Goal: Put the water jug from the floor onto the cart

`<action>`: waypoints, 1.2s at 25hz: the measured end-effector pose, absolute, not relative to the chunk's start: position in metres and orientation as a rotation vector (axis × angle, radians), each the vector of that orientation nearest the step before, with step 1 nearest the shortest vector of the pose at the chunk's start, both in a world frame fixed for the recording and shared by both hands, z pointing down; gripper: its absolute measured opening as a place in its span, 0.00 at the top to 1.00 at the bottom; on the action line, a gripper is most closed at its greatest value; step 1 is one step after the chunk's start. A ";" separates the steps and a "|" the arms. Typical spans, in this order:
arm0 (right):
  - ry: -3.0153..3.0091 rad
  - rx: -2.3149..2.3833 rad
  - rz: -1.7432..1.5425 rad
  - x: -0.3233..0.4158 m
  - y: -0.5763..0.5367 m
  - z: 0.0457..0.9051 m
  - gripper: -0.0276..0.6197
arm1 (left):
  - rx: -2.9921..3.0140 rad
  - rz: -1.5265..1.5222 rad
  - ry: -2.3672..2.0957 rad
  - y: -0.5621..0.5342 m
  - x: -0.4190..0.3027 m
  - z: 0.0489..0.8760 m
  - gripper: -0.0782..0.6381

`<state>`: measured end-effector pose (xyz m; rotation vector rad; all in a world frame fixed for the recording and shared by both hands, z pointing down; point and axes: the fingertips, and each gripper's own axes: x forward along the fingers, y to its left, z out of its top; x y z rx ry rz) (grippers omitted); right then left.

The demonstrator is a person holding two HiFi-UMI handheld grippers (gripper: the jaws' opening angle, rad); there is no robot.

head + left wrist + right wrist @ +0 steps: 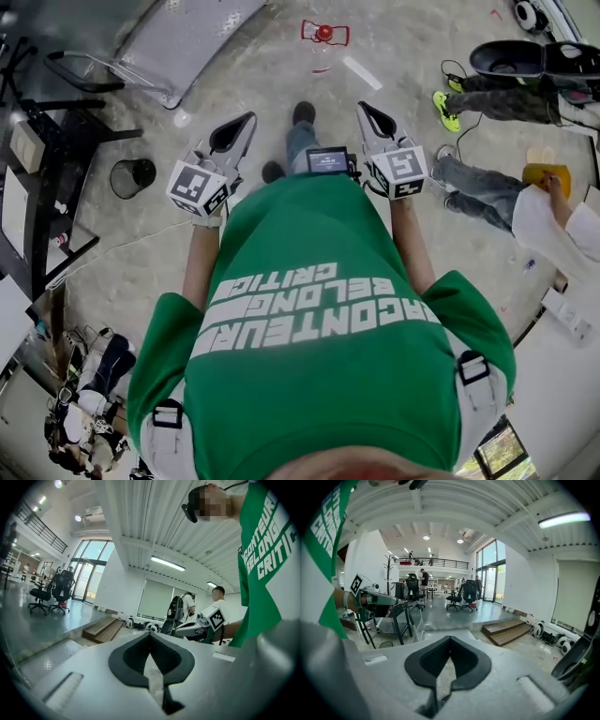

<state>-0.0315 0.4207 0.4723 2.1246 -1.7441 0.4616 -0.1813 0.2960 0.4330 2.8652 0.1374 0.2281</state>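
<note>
The left gripper (pixel 247 120) hangs just right of the black bin (pixel 131 176) on the floor, its jaws pressed together with nothing between them (the dark padded loop behind the tips frames only bare floor). The right gripper (pixel 363 109) is further right of the bin, past the holder's shoes (pixel 303 112), and is likewise closed and empty. A small red object (pixel 323 33) lies on the floor up and right of the bin. No view shows the water jug clearly enough to place it.
</note>
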 end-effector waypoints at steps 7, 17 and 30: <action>-1.784 2.108 0.474 0.022 0.371 0.480 0.97 | 2.862 0.285 0.120 0.260 -0.131 0.439 0.87; -1.821 2.046 0.503 0.099 0.307 0.489 0.97 | 2.823 0.303 0.074 0.202 -0.059 0.439 0.87; -1.798 2.035 0.595 0.179 0.292 0.513 0.97 | 2.744 0.289 0.041 0.174 0.022 0.442 0.87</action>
